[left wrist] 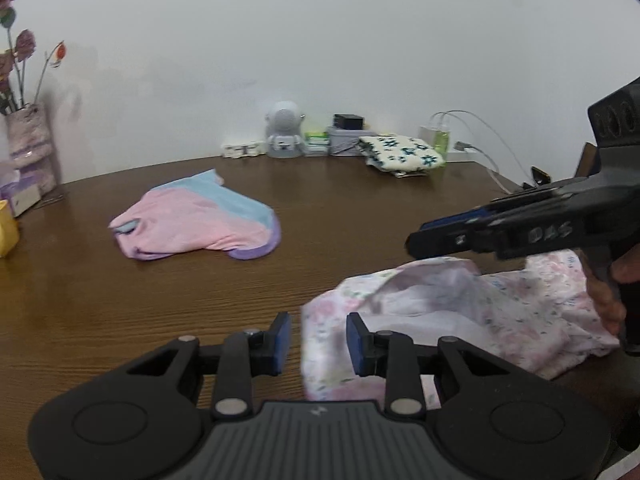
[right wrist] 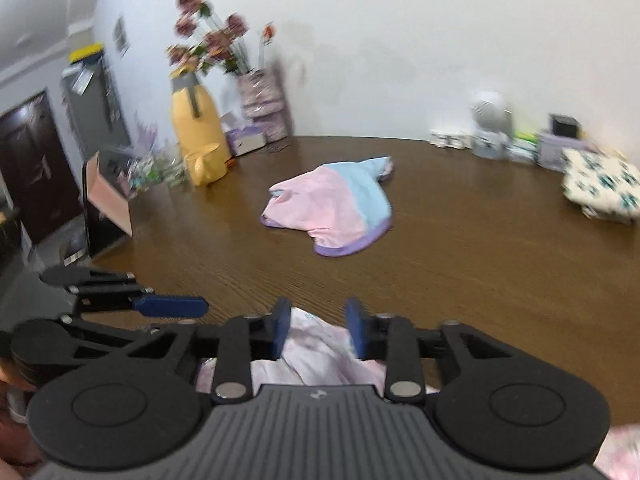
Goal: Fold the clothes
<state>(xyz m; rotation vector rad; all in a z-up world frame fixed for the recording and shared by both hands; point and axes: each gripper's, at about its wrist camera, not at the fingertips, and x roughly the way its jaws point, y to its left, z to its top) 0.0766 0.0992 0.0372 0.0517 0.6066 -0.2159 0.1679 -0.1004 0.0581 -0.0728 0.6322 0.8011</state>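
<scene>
We read one marking only: raised letters "DAS" on the side of the right gripper, seen from the left wrist view. Labels on the far boxes are too small to read.

The left gripper stands with jaws apart; the near edge of the floral garment lies between the blue pads, not clamped. The right gripper also stands with jaws apart, floral cloth beneath and between them. The garment lies crumpled at the near right of the table.

A pink-blue shirt lies mid-table, well apart from both grippers. Against the far wall stand a small white fan, boxes and a folded blue-flowered cloth; a cable runs at far right. A vase of flowers and a yellow jug occupy the far left. In the right wrist view the left gripper enters at near left.
</scene>
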